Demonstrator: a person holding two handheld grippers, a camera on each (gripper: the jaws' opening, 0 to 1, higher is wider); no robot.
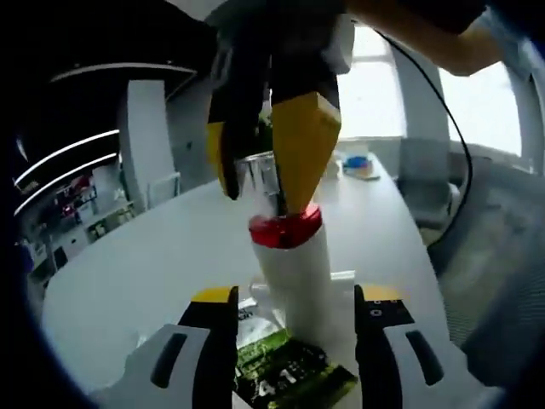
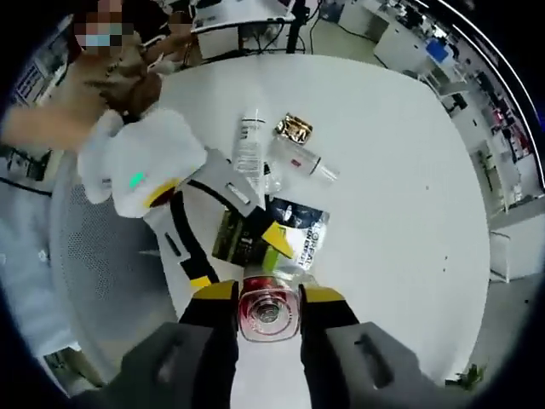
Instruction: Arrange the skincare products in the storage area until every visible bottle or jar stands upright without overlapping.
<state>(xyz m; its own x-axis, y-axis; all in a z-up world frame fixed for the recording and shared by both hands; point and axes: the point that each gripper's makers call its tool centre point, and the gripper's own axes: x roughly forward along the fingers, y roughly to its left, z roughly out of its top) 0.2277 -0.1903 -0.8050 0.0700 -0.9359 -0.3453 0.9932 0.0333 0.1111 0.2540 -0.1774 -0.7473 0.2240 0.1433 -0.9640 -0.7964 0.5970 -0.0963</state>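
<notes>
The white surface (image 2: 409, 170) is carrying loose bottles (image 2: 249, 141) and sachets (image 2: 294, 128). I am steadying the white bottle (image 1: 298, 281) upright between my left claw's (image 1: 294, 319) open jaws. My right claw (image 2: 268, 311) is gripping its clear, red-collared cap (image 2: 266, 315) from above.

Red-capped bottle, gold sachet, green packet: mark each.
red-capped bottle (image 1: 294, 277): left gripper view, white body under the cap.
gold sachet (image 2: 294, 129): right gripper view, centre of foil.
green packet (image 1: 289, 379): left gripper view, printed face.
</notes>
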